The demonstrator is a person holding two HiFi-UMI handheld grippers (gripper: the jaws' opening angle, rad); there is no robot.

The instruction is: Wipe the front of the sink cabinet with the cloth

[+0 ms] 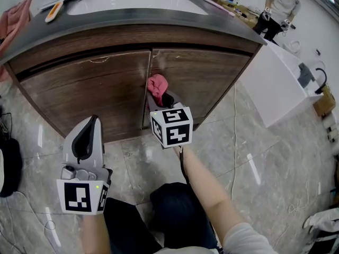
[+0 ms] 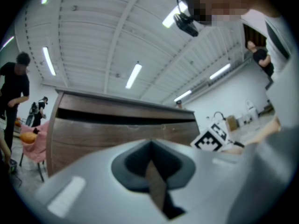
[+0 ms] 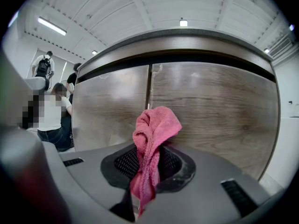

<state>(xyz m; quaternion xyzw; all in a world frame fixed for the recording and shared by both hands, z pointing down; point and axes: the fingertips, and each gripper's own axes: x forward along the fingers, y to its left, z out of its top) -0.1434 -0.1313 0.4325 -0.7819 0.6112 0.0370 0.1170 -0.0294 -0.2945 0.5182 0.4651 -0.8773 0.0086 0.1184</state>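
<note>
The sink cabinet has two brown wooden doors under a dark countertop; its doors fill the right gripper view. My right gripper is shut on a pink cloth, held up close to the seam between the doors. The pink cloth bunches out above the closed jaws, just short of the wood or touching it; I cannot tell which. My left gripper is shut and empty, held lower left, away from the cabinet.
A white sink basin sits in the countertop with an orange-handled tool beside it. A white cabinet stands to the right. A pink cloth lies at the counter's left end. People stand in the background. The floor is grey marble tile.
</note>
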